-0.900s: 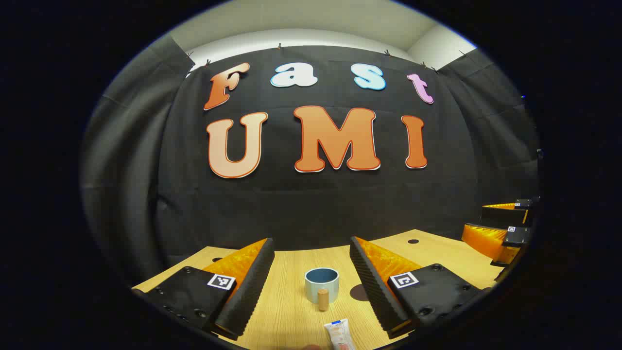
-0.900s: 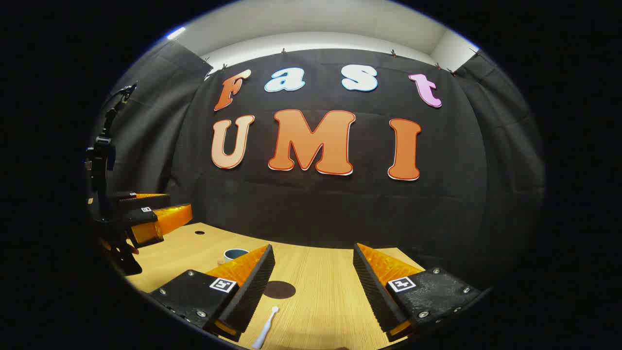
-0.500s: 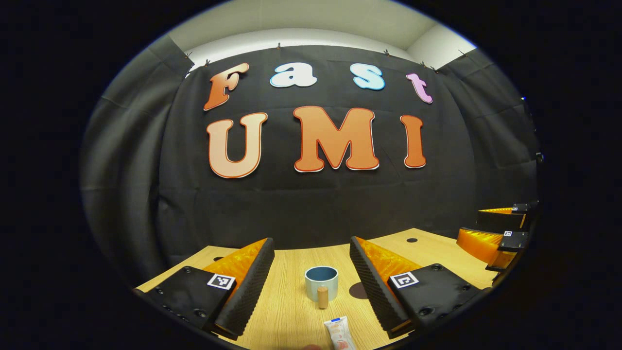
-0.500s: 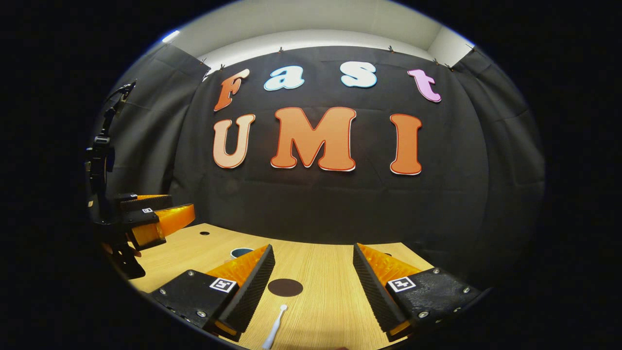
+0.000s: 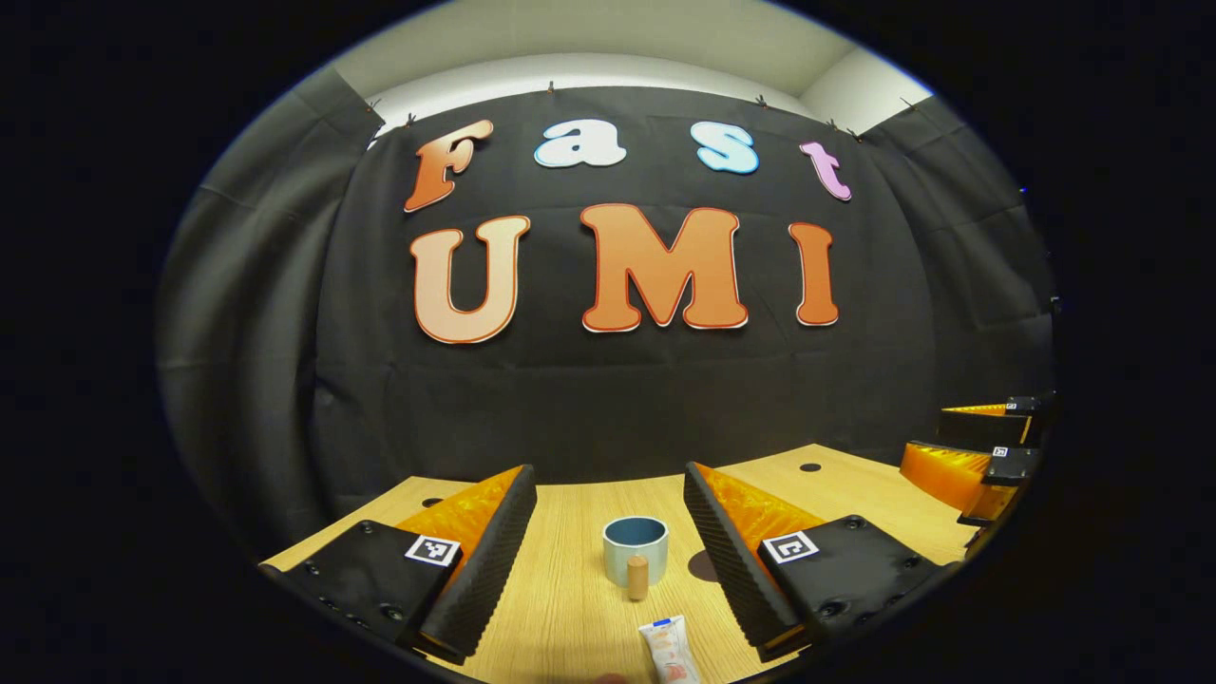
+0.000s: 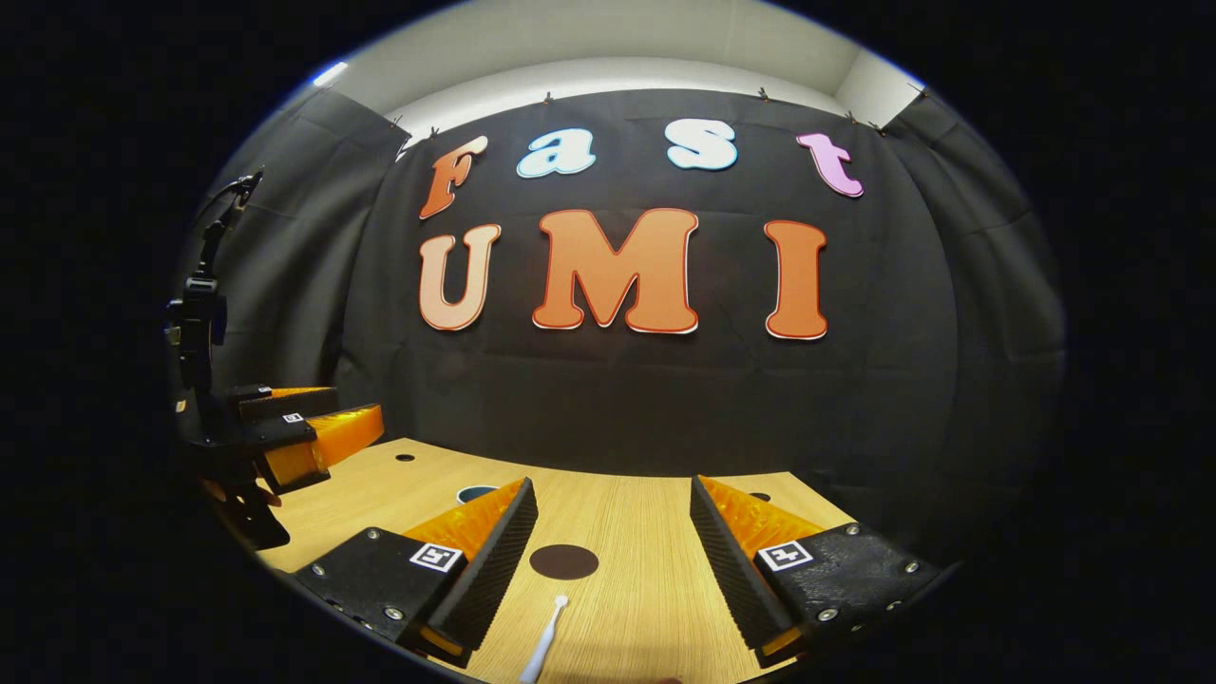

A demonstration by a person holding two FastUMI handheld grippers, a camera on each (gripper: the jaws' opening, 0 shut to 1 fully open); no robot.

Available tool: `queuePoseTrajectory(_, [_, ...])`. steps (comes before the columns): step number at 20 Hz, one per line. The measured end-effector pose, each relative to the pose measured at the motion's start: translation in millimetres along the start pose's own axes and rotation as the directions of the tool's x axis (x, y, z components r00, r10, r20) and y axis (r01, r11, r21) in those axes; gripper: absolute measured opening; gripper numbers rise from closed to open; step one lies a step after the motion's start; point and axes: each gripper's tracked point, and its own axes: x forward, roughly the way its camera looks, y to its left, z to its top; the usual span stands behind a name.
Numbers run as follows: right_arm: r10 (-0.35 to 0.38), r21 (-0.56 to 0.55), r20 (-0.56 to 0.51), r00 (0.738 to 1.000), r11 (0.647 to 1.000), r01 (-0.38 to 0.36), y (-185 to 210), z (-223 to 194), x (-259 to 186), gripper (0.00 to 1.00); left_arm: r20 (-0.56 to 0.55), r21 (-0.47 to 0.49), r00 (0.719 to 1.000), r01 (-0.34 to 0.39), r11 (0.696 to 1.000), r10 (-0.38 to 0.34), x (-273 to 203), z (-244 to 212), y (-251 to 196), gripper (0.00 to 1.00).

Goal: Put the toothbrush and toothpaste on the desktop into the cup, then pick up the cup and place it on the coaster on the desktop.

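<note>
In the left gripper view, a pale blue cup (image 5: 635,548) with a wooden handle stands on the wooden desktop, straight ahead of my open left gripper (image 5: 608,484). A white toothpaste tube (image 5: 671,650) lies nearer, low between the fingers. The dark round coaster (image 5: 701,567) peeks out right of the cup. In the right gripper view, my right gripper (image 6: 613,494) is open over the coaster (image 6: 563,561), and the white toothbrush (image 6: 544,641) lies just before it. The cup's rim (image 6: 474,493) shows behind my left finger. The left gripper (image 6: 313,432) hangs at far left; the right gripper (image 5: 969,456) at far right.
The wooden desktop (image 6: 636,532) runs back to the black cloth wall. Small dark holes (image 5: 809,467) dot its far part. A black stand with a cable (image 6: 199,313) rises at the left in the right gripper view.
The right gripper has shifted so the coaster and toothbrush sit more centred between its fingers. The left gripper view has barely moved; the cup drifted slightly right.
</note>
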Motion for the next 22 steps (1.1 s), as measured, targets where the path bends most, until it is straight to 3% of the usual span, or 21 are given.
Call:
queuePoseTrajectory(10, [0.041,0.004,-0.142,0.989,0.999,-0.041,-1.5,-16.7,7.2,0.97,-0.176,0.001,0.983,0.056,0.998,-0.055,14.9,-39.9,-8.4,1.0])
queuePoseTrajectory(18, [0.097,0.048,-0.34,0.935,0.995,-0.086,5.6,-54.3,19.2,0.98,-0.365,-0.055,0.92,0.134,0.989,-0.145,21.8,-78.0,-22.8,1.0])
queuePoseTrajectory(22, [0.127,0.079,-0.418,0.899,0.992,-0.103,10.8,-63.9,21.6,0.97,-0.48,-0.073,0.857,0.176,0.982,-0.189,15.1,-91.7,-25.6,1.0])
